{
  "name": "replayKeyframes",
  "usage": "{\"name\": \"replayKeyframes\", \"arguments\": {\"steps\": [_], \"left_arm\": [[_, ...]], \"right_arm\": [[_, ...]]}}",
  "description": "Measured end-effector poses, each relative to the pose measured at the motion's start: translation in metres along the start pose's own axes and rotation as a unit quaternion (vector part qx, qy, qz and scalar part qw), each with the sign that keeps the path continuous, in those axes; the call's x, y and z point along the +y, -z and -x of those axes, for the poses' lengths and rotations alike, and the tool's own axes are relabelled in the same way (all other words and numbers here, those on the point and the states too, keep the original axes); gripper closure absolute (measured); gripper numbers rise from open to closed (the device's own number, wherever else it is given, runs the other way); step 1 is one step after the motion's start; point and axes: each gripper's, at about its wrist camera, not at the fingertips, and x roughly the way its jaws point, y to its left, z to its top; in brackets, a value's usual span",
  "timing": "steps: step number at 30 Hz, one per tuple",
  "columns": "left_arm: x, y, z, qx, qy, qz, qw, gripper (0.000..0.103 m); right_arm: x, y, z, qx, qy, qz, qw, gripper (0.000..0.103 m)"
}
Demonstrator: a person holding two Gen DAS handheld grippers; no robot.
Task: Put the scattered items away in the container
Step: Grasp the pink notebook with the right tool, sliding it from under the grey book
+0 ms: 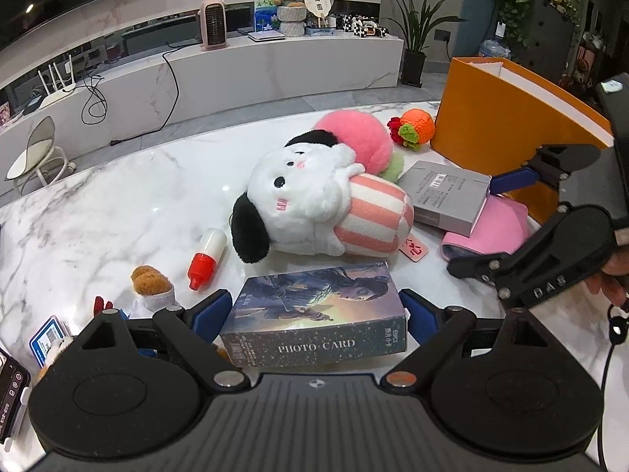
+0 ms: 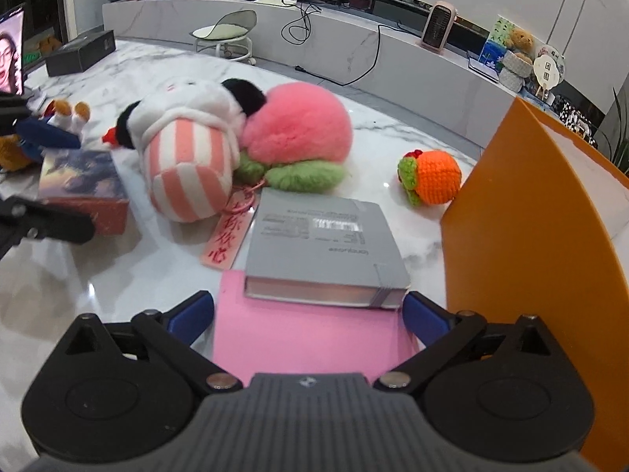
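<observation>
L gripper: jaws spread wide, straddling photo card box on marble table; pads just beside box ends, contact unclear. R gripper: jaws wide apart, no grip; pink pouch lies btwn them, grey box resting on pouch's far end. Orange container upright just right of R gripper. Dog plush, pink peach plush, crochet orange on table nr container.

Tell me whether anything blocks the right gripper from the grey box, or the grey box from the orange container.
Nothing visible does. The right gripper is open, its fingers flanking the near end of the grey box, which lies on a pink item. The orange container stands right beside it.
</observation>
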Motion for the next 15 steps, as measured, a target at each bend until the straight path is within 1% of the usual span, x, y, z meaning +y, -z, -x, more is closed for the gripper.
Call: {"name": "replayKeyframes", "arguments": {"steps": [3,6,11,15], "left_arm": [[0.000,0.000,0.000,0.000,0.000,-0.001,1.0000,0.000],[0.000,0.000,-0.001,0.000,0.000,0.000,1.0000,0.000],[0.001,-0.001,-0.001,0.000,0.002,0.002,1.0000,0.000],[0.002,-0.001,0.000,0.001,0.004,0.003,1.0000,0.000]], "right_arm": [[-0.008,-0.004,-0.004,0.008,-0.014,-0.009,1.000,0.000],[-0.008,-0.005,-0.003,0.018,-0.016,-0.003,1.000,0.000],[-0.007,-0.010,0.002,0.068,-0.017,-0.019,0.997,0.000],[-0.011,-0.011,0.007,0.085,-0.028,-0.038,0.995,0.003]]}}
